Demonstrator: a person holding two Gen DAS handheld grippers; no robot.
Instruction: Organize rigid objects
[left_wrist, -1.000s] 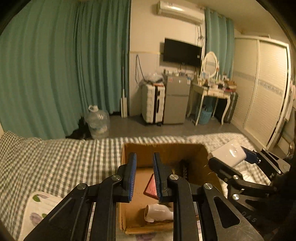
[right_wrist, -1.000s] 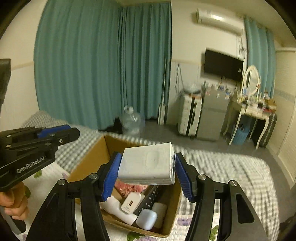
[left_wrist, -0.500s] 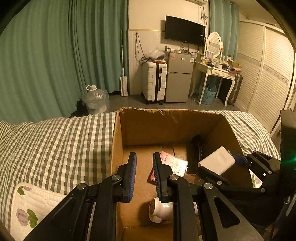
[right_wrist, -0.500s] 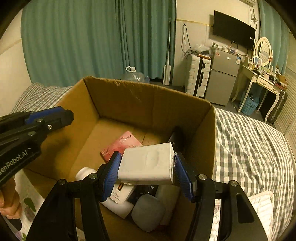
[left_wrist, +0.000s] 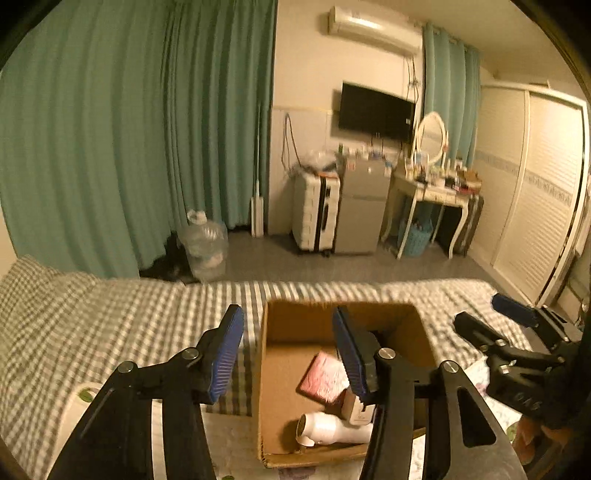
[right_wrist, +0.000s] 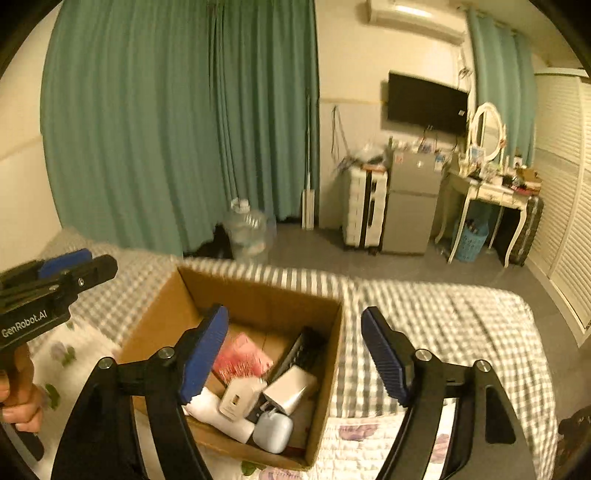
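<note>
The right tool (right_wrist: 293, 354) now gapes wide and empty; its white rectangular power bank (right_wrist: 290, 387) lies inside the brown cardboard box (right_wrist: 325, 369). Left tool (left_wrist: 288, 354) has opened too, empty.

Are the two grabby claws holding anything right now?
No. The left gripper and right gripper are both open and empty. The white box lies inside the cardboard box.
</note>
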